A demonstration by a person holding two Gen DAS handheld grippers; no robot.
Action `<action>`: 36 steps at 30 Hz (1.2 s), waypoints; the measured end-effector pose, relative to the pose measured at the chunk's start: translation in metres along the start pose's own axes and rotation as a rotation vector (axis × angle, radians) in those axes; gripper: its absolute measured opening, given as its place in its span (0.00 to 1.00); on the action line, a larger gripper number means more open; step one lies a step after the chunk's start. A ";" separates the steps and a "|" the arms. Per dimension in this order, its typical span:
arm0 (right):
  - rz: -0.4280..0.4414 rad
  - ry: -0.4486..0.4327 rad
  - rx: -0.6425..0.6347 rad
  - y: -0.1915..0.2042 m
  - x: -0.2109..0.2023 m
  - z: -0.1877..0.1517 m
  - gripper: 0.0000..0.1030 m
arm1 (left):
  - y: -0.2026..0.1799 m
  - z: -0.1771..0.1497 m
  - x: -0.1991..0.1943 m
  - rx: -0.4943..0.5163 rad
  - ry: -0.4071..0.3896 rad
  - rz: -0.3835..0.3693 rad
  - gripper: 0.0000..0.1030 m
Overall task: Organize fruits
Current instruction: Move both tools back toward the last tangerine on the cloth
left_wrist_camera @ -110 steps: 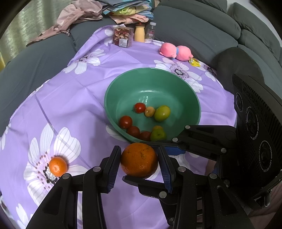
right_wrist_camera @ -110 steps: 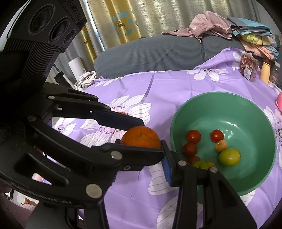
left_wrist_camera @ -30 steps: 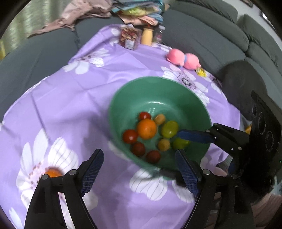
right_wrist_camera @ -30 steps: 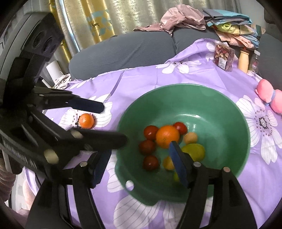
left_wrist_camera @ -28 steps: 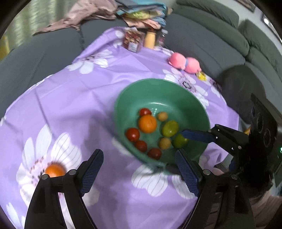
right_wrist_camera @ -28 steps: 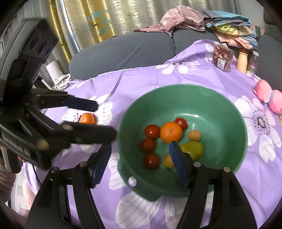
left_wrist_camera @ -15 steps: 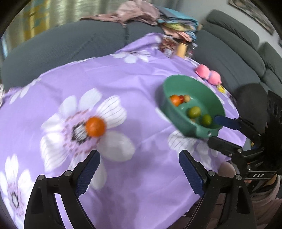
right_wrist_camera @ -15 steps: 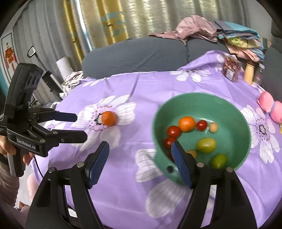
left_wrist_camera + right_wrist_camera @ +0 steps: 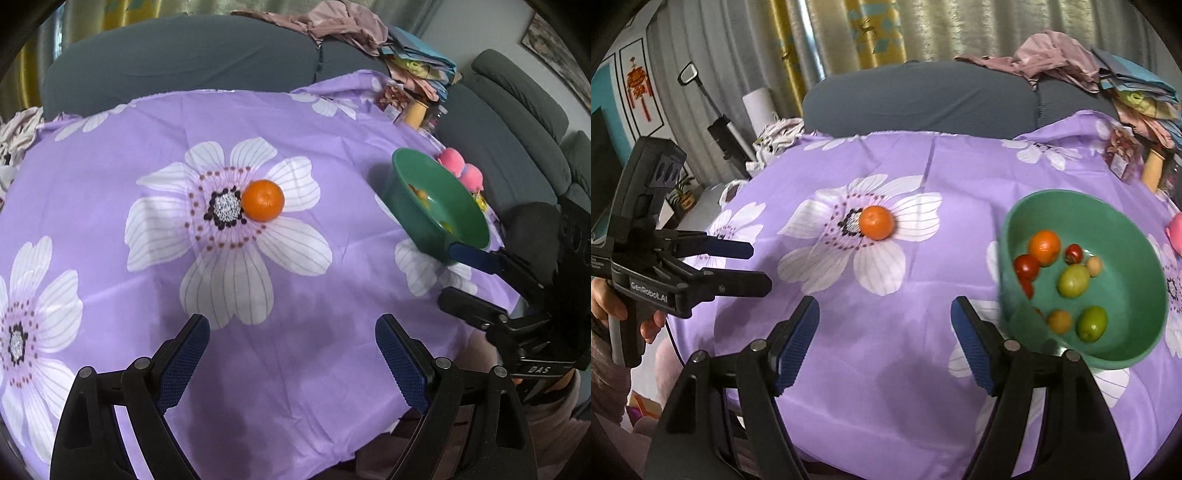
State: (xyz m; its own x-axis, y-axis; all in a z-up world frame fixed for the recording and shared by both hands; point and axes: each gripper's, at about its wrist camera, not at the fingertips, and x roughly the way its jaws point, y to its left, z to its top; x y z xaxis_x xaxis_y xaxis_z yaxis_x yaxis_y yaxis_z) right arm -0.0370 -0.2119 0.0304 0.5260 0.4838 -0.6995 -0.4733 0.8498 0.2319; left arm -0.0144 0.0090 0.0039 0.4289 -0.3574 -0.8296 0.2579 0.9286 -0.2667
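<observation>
**Last loose tangerine, dead ahead of the left claw**

Left claw (image 9: 291, 354): spread wide, nothing between the pads, pitched down over bare purple flowered cloth (image 9: 332, 354) on the counter. From its midpoint outward at about 12 o'clock in the left wrist view, a shade toward 11: the tangerine (image 9: 263, 200), alone on the cloth, touching the dark centre of a white printed flower at its 3 o'clock side. Near-round, so no long axis to line up with; any roll of the wrist likely serves. Clear cloth between claw and fruit, nothing in the path.

Right claw (image 9: 884, 343): also spread, a little narrower, empty. From it, same tangerine (image 9: 875, 222) at 12 o'clock, green bowl (image 9: 1145, 258) at 2 o'clock with its near rim just beside the right-hand finger. Inside the bowl: an orange, red tomatoes, green and yellow-orange small fruits.

Seen from the right wrist, left claw (image 9: 757, 267) at 9 o'clock, held in a hand (image 9: 613, 306), fingers aimed toward the flower. Both about equally placed by distance, judging loosely; left already pointed at the fruit, right sitting next to the bowl. Probable next move: left forward and down, straddle, close, then carry toward 2 o'clock into the bowl (image 9: 458, 218).
</observation>
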 end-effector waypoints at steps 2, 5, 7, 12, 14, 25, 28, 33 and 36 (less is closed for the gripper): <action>0.004 0.012 -0.007 0.004 0.005 0.000 0.72 | 0.003 -0.002 -0.001 0.001 0.000 -0.004 0.88; 0.008 0.023 -0.015 0.009 0.010 0.002 0.72 | 0.007 -0.004 -0.002 -0.002 -0.003 -0.004 0.88; 0.014 0.028 -0.020 0.012 0.014 0.003 0.72 | 0.011 -0.005 -0.002 -0.009 -0.004 -0.010 0.88; 0.020 0.057 -0.027 0.019 0.027 0.006 0.72 | 0.020 -0.004 -0.001 -0.026 -0.008 -0.018 0.88; 0.022 0.069 -0.033 0.021 0.033 0.007 0.72 | 0.024 0.000 -0.001 -0.037 -0.016 -0.025 0.88; 0.037 0.102 -0.021 0.018 0.064 0.027 0.72 | 0.038 0.036 0.015 -0.040 -0.038 -0.043 0.88; 0.038 0.109 -0.029 0.018 0.075 0.035 0.72 | 0.043 0.049 0.025 -0.036 -0.030 -0.033 0.88; 0.044 0.120 -0.031 0.016 0.094 0.048 0.72 | 0.043 0.065 0.040 -0.005 -0.016 -0.003 0.88; 0.045 0.128 -0.026 0.012 0.105 0.054 0.72 | 0.042 0.073 0.047 0.021 -0.001 -0.002 0.88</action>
State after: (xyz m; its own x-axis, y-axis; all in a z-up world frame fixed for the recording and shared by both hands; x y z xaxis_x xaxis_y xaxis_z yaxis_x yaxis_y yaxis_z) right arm 0.0503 -0.1394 -0.0037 0.4103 0.4895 -0.7695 -0.5131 0.8214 0.2489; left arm 0.0797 0.0242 -0.0108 0.4291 -0.3592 -0.8287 0.2772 0.9256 -0.2577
